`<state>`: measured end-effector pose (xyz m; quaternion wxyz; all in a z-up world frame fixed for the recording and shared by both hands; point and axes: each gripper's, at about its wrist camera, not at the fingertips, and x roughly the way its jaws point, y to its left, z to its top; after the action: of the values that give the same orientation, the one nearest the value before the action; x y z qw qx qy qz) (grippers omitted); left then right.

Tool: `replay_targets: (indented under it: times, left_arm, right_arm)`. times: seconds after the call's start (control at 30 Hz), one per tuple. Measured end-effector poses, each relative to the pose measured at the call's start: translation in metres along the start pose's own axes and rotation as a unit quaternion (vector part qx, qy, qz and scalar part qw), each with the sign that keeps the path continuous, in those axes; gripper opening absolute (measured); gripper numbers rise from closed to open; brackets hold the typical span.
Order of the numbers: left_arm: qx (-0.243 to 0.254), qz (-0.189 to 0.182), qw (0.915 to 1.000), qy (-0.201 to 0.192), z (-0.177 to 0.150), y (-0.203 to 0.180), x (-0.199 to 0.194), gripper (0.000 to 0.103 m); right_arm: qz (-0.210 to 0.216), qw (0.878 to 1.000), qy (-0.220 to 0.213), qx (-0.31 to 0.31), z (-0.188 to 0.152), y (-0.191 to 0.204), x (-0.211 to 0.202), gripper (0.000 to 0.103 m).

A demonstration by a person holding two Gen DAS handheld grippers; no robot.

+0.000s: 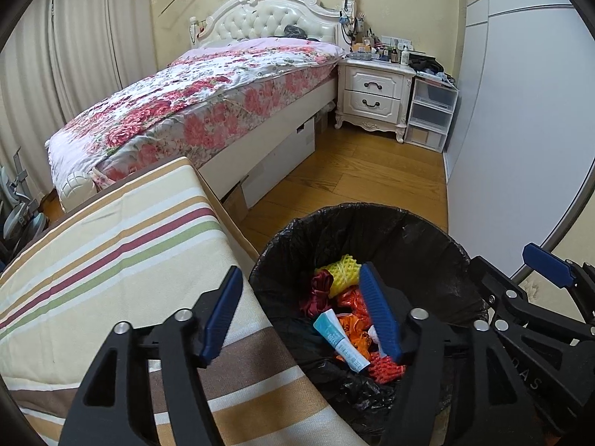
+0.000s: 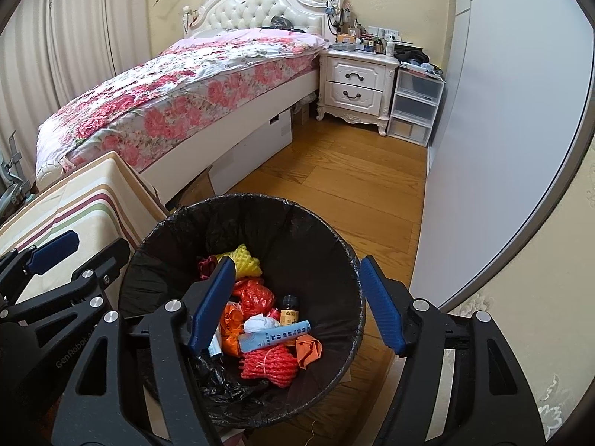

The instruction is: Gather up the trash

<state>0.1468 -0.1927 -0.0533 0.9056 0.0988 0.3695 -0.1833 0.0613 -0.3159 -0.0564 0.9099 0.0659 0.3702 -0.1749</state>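
Nearest to us, our left gripper (image 1: pixel 303 310) hangs with its blue fingers spread wide and nothing between them, one finger over the striped cloth (image 1: pixel 111 245) and the other over the mouth of the trash bin (image 1: pixel 372 219). Our right gripper (image 2: pixel 295 303) is just as wide open and empty, its fingers straddling the bin's rim from above; neither tool touches the bin or the rubbish that we can see. The two grippers sit close beside each other, each showing at the edge of the other's view.

The bin, lined with a black bag, stands on the wooden floor (image 2: pixel 353 193) just beside the cloth-covered surface. Inside it lie the collected pieces: a yellow foam net (image 2: pixel 245 258), a red foam net (image 2: pixel 269 366), crumpled orange wrappers (image 2: pixel 232 316), a blue-and-white tube (image 2: pixel 273 338), a small brown bottle (image 2: pixel 289 310), a white wad (image 2: pixel 260 323) and a dark red ribbon (image 1: pixel 321 286).

Beyond the bin the floor runs open toward a white nightstand (image 2: pixel 353 85) crowded with small bottles, with clear plastic drawers (image 2: pixel 414 106) beside it. The bed (image 1: pixel 208 89) with its pink floral cover fills the left side, cardboard boxes tucked beneath it. A pale wardrobe door (image 2: pixel 502 119) lines the right.
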Motion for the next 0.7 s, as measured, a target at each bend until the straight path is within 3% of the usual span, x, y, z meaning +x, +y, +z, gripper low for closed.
replay_targets:
  times: [0.27, 0.43, 0.7]
  left_arm:
    - [-0.004, 0.034, 0.9993, -0.014, -0.003, 0.005, -0.009, 0.078]
    - [-0.008, 0.049, 0.9986, -0.02, -0.008, 0.012, -0.018, 0.08]
    - [-0.023, 0.034, 0.9986, -0.033, -0.013, 0.02, -0.043, 0.081]
  right_arm:
    - [0.0, 1.0, 0.0, 0.0, 0.0, 0.0, 0.0, 0.069]
    - [-0.001, 1.0, -0.001, 0.007, 0.0, -0.002, -0.004, 0.07]
    - [0.002, 1.0, -0.007, -0.001, -0.01, 0.006, -0.022, 0.076]
